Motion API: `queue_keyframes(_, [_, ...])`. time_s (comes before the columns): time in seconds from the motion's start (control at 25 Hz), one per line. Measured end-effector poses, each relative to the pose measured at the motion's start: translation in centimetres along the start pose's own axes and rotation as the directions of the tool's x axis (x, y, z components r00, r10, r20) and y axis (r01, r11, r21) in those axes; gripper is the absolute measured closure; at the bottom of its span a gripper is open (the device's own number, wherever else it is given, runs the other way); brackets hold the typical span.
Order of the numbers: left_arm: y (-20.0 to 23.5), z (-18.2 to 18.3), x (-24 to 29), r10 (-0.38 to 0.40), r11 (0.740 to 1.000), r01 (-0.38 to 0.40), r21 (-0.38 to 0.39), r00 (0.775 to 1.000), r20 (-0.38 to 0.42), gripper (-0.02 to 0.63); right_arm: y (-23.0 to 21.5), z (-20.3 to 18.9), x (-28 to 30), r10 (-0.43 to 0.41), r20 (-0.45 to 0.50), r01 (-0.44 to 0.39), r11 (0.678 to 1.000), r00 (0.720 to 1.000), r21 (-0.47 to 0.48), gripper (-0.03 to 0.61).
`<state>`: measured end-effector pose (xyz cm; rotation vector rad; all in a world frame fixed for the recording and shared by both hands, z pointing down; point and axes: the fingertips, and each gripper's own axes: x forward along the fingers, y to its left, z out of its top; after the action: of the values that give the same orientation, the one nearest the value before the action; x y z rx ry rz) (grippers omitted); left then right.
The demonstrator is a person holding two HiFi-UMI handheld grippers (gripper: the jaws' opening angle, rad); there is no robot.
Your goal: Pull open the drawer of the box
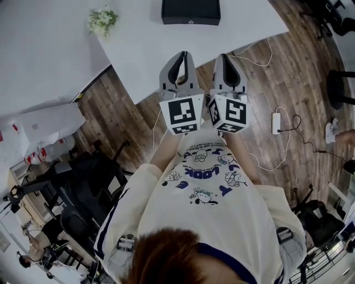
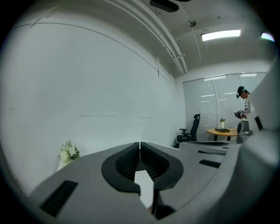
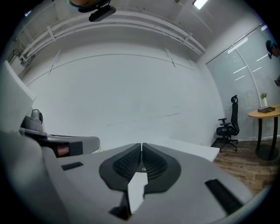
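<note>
Left hand-held gripper (image 1: 183,55) and right hand-held gripper (image 1: 227,56) held side by side over the worktop (image 1: 138,61), jaws closed on nothing, black box (image 1: 190,12) set far ahead, flowers (image 1: 101,20) far left.

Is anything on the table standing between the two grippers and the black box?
Nothing visible does. Only bare white table lies between the left gripper, the right gripper and the black box ahead of them. The flowers sit well off to the left, clear of that path. Both grippers are shut and empty.
</note>
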<state>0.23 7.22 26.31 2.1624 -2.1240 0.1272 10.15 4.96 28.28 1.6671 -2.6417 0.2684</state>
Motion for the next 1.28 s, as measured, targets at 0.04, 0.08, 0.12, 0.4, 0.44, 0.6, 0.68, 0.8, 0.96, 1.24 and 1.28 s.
queue_keyframes(0.04, [0.1, -0.1, 0.6, -0.001, 1.000, 0.001, -0.002, 1.000, -0.002, 0.594, -0.2, 0.0, 0.5, -0.003, -0.001, 0.003, 1.000, 1.000, 0.000, 0.548])
queue_keyframes(0.08, [0.2, -0.1, 1.1, -0.002, 1.000, 0.002, -0.004, 1.000, -0.005, 0.594, -0.4, 0.0, 1.0, -0.005, -0.002, 0.005, 1.000, 1.000, 0.000, 0.548])
queue_keyframes(0.12, [0.3, -0.1, 1.7, -0.004, 1.000, 0.004, -0.006, 1.000, -0.007, 0.594, -0.6, 0.1, 1.6, -0.008, -0.003, 0.008, 1.000, 1.000, 0.001, 0.548])
queue_keyframes(0.4, [1.0, 0.0, 5.4, -0.020, 1.000, 0.020, -0.010, 0.999, -0.029, 0.594, -1.6, 0.5, 5.2, -0.023, -0.017, 0.023, 1.000, 1.000, 0.003, 0.548])
queue_keyframes(0.44, [1.1, 0.0, 6.0, -0.023, 1.000, 0.023, -0.011, 0.999, -0.033, 0.594, -1.7, 0.5, 5.7, -0.026, -0.019, 0.026, 1.000, 0.999, 0.004, 0.548])
queue_keyframes(0.6, [1.5, 0.1, 8.2, -0.030, 0.999, 0.029, -0.016, 0.999, -0.046, 0.594, -2.5, 0.8, 7.8, -0.036, -0.025, 0.037, 0.999, 0.999, 0.007, 0.548])
queue_keyframes(0.68, [1.8, 0.1, 9.2, -0.032, 0.999, 0.031, -0.020, 0.998, -0.049, 0.594, -2.7, 0.9, 8.8, -0.040, -0.029, 0.040, 0.999, 0.999, 0.011, 0.548])
queue_keyframes(0.8, [2.3, -0.1, 10.6, -0.033, 0.999, 0.031, -0.028, 0.998, -0.057, 0.594, -2.9, 0.8, 10.3, -0.048, -0.033, 0.049, 0.999, 0.998, 0.019, 0.548])
queue_keyframes(0.96, [3.4, -0.8, 12.4, -0.027, 0.999, 0.024, -0.032, 0.996, -0.079, 0.594, -2.9, 0.3, 12.3, -0.053, -0.046, 0.054, 0.998, 0.998, 0.018, 0.548])
queue_keyframes(1.24, [4.3, -2.3, 14.8, -0.049, 0.998, 0.042, -0.056, 0.991, -0.121, 0.594, -3.6, -0.8, 14.8, -0.072, -0.074, 0.074, 0.997, 0.995, 0.022, 0.548])
queue_keyframes(1.28, [4.4, -2.4, 15.2, -0.053, 0.997, 0.046, -0.059, 0.991, -0.126, 0.593, -3.7, -1.0, 15.2, -0.075, -0.078, 0.077, 0.997, 0.994, 0.022, 0.548])
